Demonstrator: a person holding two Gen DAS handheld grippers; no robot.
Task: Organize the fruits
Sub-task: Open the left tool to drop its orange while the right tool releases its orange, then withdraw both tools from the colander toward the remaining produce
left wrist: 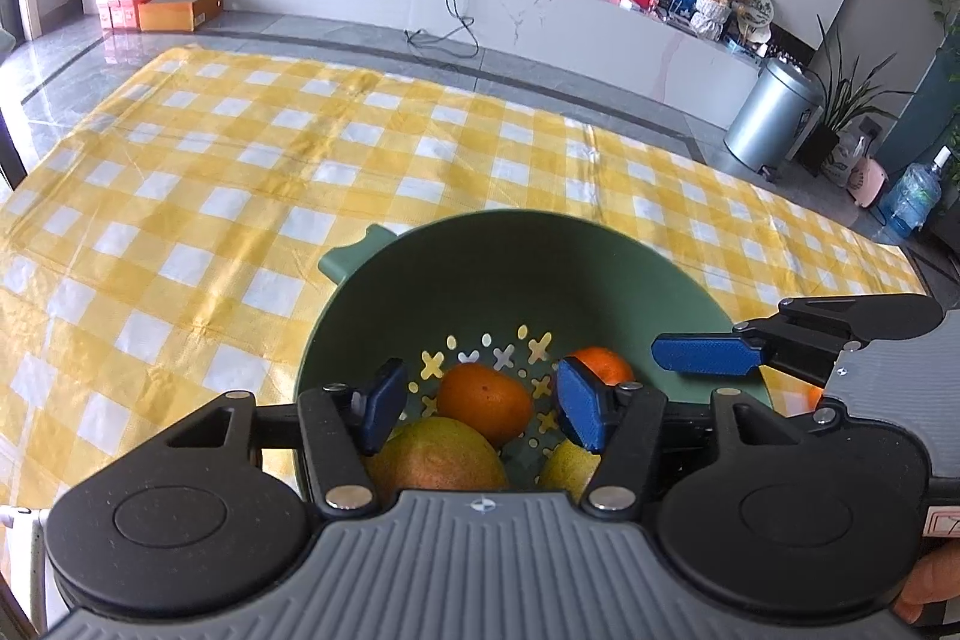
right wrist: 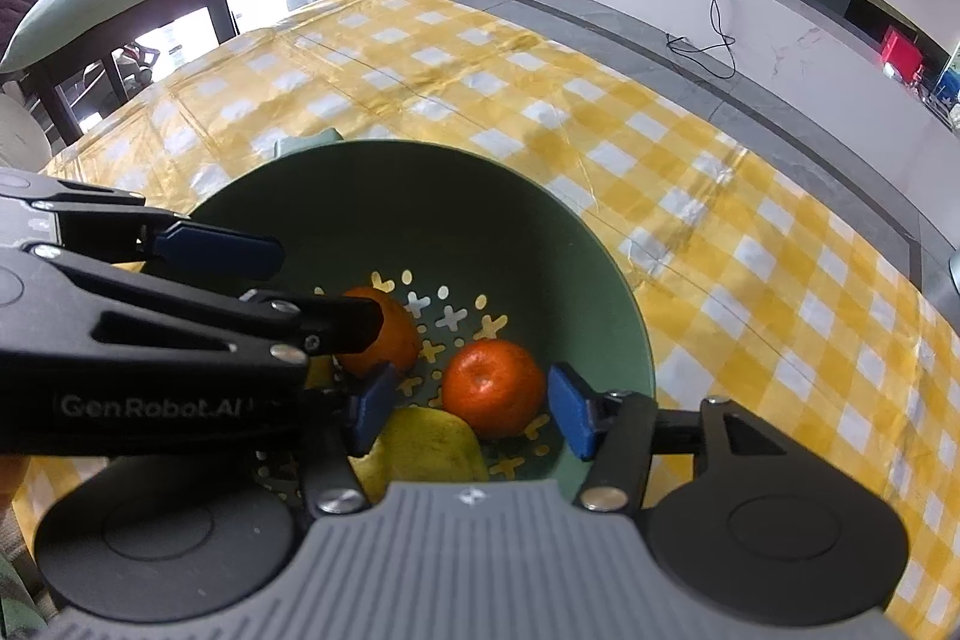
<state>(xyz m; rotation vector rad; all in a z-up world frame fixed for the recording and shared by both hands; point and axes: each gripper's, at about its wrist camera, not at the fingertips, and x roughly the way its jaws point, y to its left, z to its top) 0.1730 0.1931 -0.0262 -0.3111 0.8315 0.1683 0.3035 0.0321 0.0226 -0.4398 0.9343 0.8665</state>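
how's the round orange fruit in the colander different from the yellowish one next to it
The orange fruit is deep orange and round, with a dimple facing up; the yellowish fruit is pale yellow-green and looks longer. The orange one sits in full view between the right tongs' open fingers; the yellowish one is partly hidden under the tool's body. Both lie inside the green colander.

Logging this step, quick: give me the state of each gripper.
Left gripper: open, holding nothing, over the fruit in the green colander.
Right gripper: open, holding nothing, its fingers either side of an orange.
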